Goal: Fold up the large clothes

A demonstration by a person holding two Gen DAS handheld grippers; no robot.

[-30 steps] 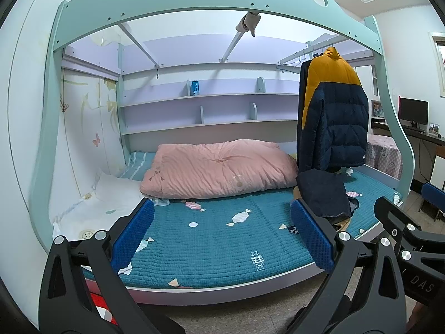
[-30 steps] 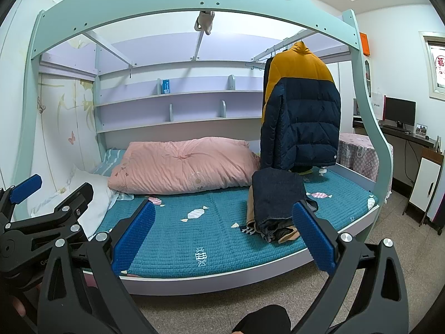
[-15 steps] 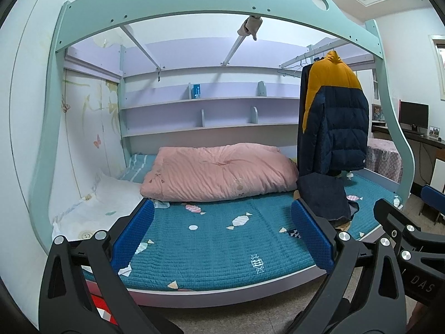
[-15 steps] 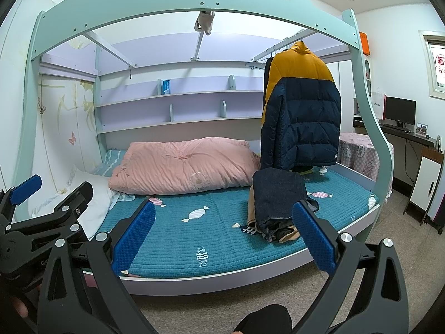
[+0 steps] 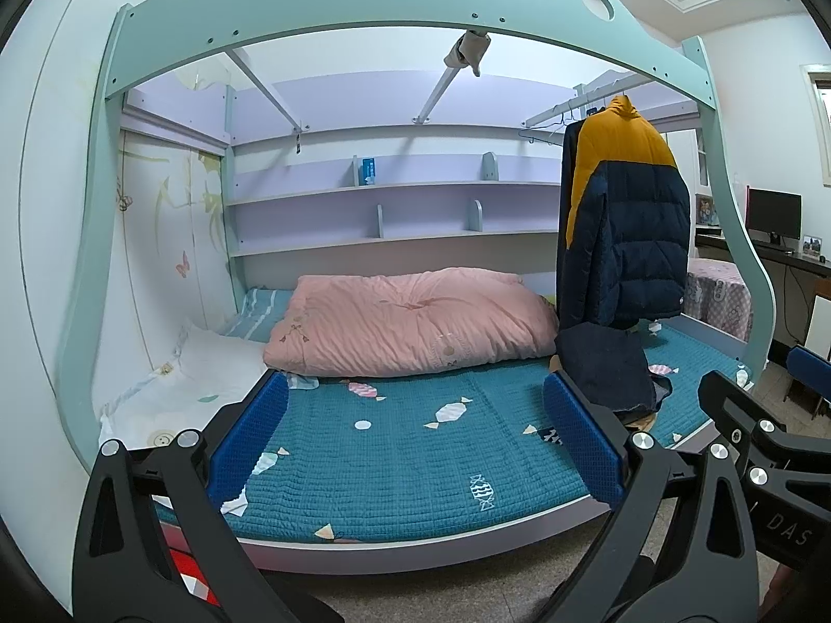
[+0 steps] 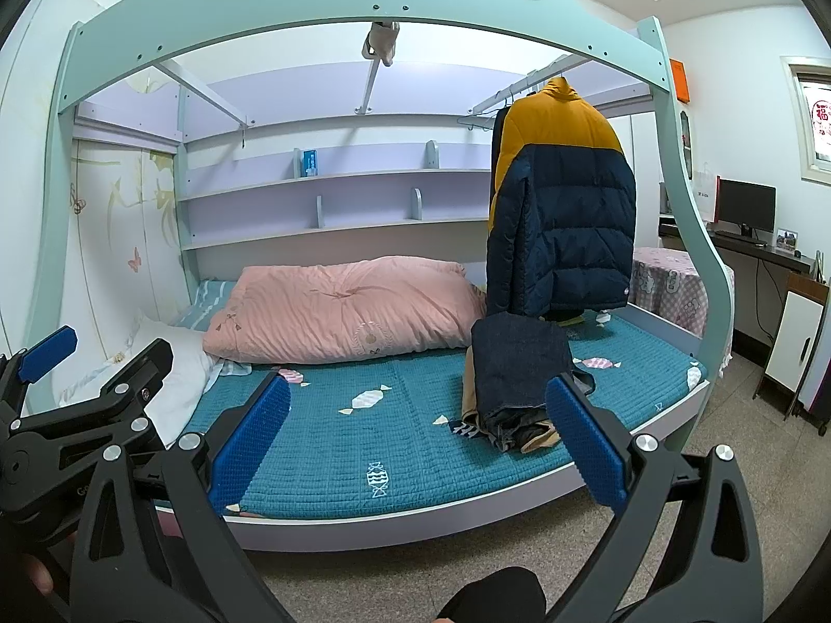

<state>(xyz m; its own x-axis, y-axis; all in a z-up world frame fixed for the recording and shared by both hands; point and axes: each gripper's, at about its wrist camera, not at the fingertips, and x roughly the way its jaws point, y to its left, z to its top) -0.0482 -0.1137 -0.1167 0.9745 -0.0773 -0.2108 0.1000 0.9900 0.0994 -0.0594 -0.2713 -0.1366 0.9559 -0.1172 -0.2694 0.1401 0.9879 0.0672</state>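
A navy and yellow puffer jacket (image 5: 623,223) hangs from a rail over the right end of the bed; it also shows in the right wrist view (image 6: 563,207). Below it a stack of folded dark clothes (image 5: 605,368) (image 6: 514,374) lies on the teal bedspread (image 5: 405,446) (image 6: 363,436). My left gripper (image 5: 415,441) is open and empty, held in front of the bed. My right gripper (image 6: 418,436) is open and empty too, to the right of the left one.
A pink quilt (image 5: 410,322) lies at the back of the bed and a white pillow (image 5: 192,389) at the left end. The mint bed frame arches overhead (image 5: 415,5). A desk with a monitor (image 6: 745,205) stands at the right wall.
The left wrist view has tilted slightly upward and moved a little closer to the bed. The right wrist view is almost unchanged. Both grippers stay open.
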